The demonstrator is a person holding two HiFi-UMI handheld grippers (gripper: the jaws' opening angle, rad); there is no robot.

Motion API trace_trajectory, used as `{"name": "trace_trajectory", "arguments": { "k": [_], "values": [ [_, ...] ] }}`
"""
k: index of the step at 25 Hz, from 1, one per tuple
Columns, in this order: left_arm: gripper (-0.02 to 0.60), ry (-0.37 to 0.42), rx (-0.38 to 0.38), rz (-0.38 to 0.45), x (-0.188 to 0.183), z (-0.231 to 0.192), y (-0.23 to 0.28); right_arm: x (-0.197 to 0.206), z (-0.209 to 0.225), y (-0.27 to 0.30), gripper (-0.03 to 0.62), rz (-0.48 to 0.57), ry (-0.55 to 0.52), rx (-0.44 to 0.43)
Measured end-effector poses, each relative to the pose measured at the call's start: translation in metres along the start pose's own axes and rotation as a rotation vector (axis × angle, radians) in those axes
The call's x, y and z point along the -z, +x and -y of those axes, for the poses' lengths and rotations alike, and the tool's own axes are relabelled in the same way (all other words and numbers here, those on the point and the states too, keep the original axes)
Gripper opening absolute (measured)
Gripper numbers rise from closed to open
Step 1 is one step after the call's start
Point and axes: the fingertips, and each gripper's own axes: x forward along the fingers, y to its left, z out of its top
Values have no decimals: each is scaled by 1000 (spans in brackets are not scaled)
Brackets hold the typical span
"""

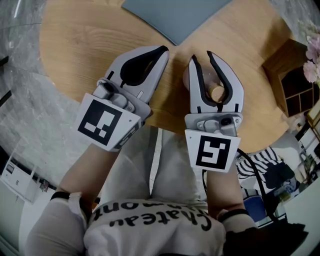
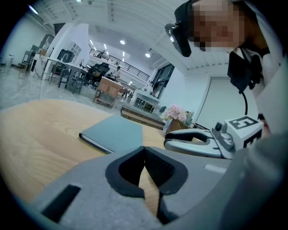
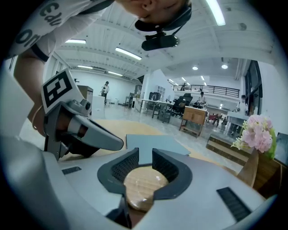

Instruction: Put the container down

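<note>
So the right hand-held gripper (image 1: 201, 56) is clamped around the container (image 3: 139, 184). The round wooden lid sits in the wide hollow between the jaws, touching the pads on both sides, while the tips ahead of it stay apart. That makes sense to me: cupping it in the hollow keeps a round thing from squirting out on the way down. The left hand-held gripper (image 1: 165, 48) is closed with nothing in it, parked just beside the right one over the desk (image 1: 75, 45) — looks like it's just staying out of the way.

The right gripper view gives the clean look at the lid against the pads. The head view only shows a bit of lid and something pale under the jaws, but it's the one that puts the container near the desk's close edge, well short of the blue notebook (image 1: 175, 15). Neither view tells me if the base is actually on the wood yet.
</note>
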Motion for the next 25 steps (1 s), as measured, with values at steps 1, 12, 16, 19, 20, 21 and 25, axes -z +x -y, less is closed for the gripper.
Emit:
{"name": "trace_trajectory", "arguments": {
  "k": [1,12,16,19,20,21,25],
  "values": [
    [14,-3,0,-3,2,0,-1,1,-2,0,72,-8,-18,-5],
    [14,-42,-5,-6,7,-1,-2,7,-13,-4,77,-1,-111,18],
    [14,-19,22,-2,8,4,-1,6,-14,-5,77,16,-132,34],
    [14,24,42,12,5,6,-1,2,-16,-4,77,43,-134,41],
    [14,32,43,6,5,6,-1,0,-17,-4,77,53,-133,43],
    [14,32,44,0,6,7,-1,-1,-17,-4,77,61,-132,46],
    [14,13,41,57,-6,7,0,-1,-16,-5,77,72,-116,48]
  ]
}}
